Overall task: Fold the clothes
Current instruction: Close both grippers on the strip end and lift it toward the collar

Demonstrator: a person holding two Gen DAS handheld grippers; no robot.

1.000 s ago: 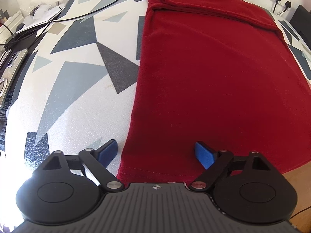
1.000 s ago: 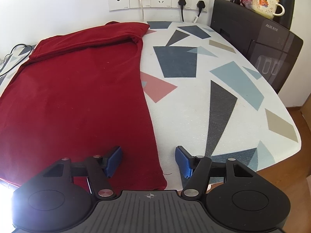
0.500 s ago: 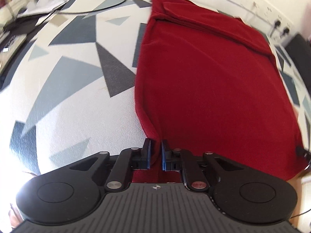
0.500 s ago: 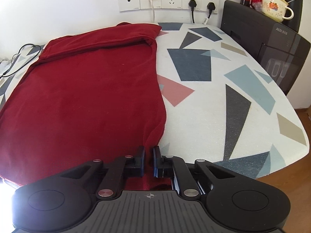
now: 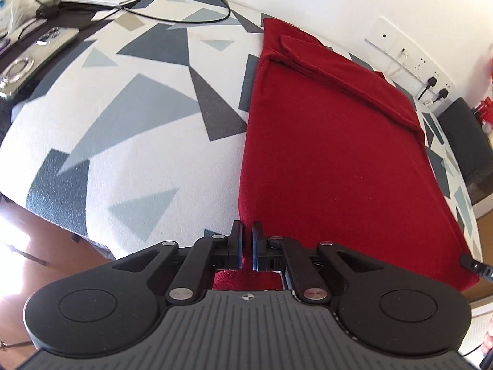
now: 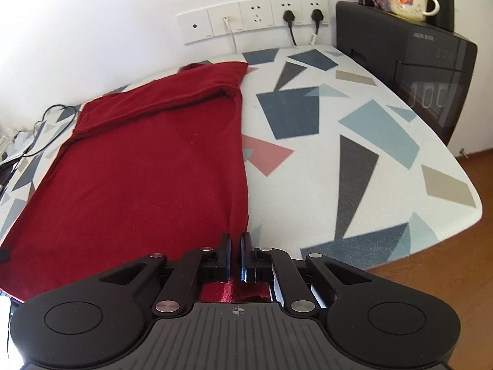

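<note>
Clamping L gripper (image 5: 246, 246) + R gripper (image 6: 235, 257) on red garment (image 5: 332, 160) near-hem corners. Holding both corners, prob. for folding hem toward collar across desk (image 6: 354, 154).

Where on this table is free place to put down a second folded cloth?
Bare tabletop lies between the red garment and the black appliance. Another bare patch lies left of the garment, but its far end is crowded with cables and devices.

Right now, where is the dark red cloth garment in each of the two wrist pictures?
Left wrist view: the dark red cloth garment fills the right half.
Right wrist view: it fills the left half.
Shared landmark: the white wall socket strip behind its far end.
</note>
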